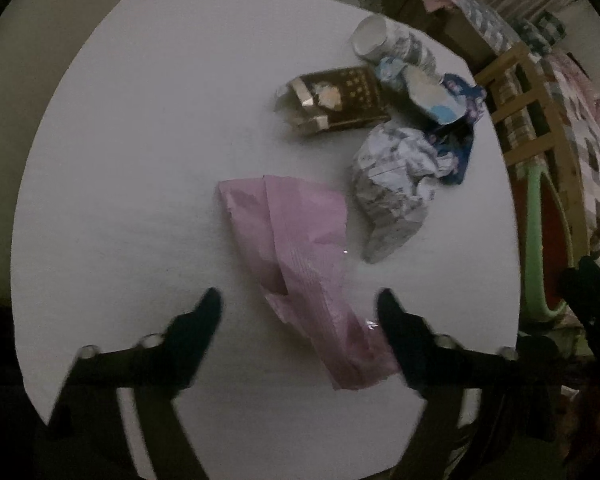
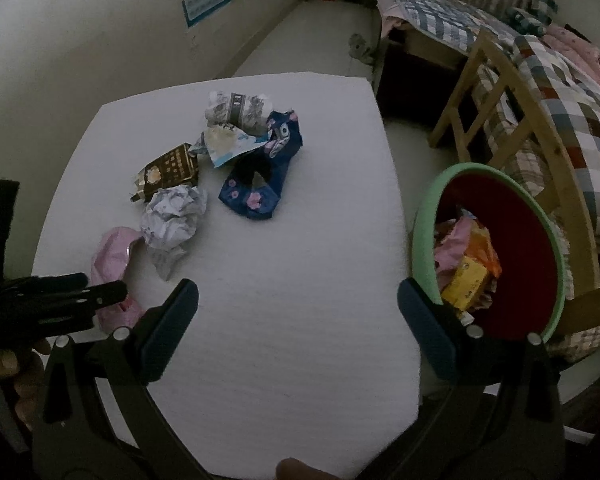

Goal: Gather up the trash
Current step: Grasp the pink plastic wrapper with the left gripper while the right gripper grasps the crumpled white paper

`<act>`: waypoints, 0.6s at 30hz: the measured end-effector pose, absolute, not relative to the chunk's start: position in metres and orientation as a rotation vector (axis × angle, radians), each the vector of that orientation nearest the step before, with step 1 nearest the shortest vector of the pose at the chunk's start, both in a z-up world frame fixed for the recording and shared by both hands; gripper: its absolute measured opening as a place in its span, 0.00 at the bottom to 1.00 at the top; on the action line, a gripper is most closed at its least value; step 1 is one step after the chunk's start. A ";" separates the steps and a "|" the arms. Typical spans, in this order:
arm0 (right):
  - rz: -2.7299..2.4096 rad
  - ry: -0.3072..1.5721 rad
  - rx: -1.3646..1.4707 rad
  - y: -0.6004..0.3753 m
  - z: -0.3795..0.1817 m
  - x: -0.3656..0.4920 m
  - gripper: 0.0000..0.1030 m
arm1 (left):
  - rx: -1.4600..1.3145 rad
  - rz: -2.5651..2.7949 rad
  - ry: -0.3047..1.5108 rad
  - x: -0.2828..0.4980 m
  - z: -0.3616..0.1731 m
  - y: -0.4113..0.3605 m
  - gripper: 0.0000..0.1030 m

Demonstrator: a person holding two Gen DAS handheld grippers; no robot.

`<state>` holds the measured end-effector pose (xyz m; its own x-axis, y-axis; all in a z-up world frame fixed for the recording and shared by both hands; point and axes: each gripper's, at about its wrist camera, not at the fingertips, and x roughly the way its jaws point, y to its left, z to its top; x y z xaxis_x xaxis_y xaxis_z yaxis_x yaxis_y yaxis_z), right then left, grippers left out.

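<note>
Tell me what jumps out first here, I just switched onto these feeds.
The left gripper straddles a pink wrapper at the table's near edge, its pads not yet pressing it. Behind it lies a heap of crumpled paper, a dark brown packet and a navy flowered wrapper. Right of the table stands a green-rimmed bin, already holding trash.

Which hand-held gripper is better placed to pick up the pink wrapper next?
Left. The left hand-held gripper already straddles the pink wrapper, jaws not yet pressing it. The right hand-held gripper hangs open over bare table.
</note>
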<state>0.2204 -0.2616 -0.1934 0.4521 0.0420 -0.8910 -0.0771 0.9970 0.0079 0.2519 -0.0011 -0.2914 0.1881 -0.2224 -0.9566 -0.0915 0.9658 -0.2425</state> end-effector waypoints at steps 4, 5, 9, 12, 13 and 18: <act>0.095 1.112 -0.038 -0.250 -0.200 0.227 0.95 | -0.267 -0.088 1.384 0.252 -0.291 0.008 0.39; 0.103 1.116 -0.038 -0.246 -0.202 0.228 0.95 | -0.271 -0.086 1.378 0.251 -0.290 0.012 0.37; 0.130 1.127 -0.036 -0.229 -0.209 0.236 0.95 | -0.287 -0.064 1.359 0.249 -0.284 0.031 0.29; 0.158 1.135 -0.035 -0.213 -0.214 0.242 0.95 | -0.290 -0.041 1.341 0.248 -0.279 0.048 0.27; 0.165 1.137 -0.035 -0.209 -0.215 0.244 0.95 | -0.290 -0.035 1.337 0.248 -0.277 0.052 0.27; 0.204 1.150 -0.038 -0.180 -0.225 0.257 0.95 | -0.287 -0.006 1.318 0.247 -0.271 0.075 0.27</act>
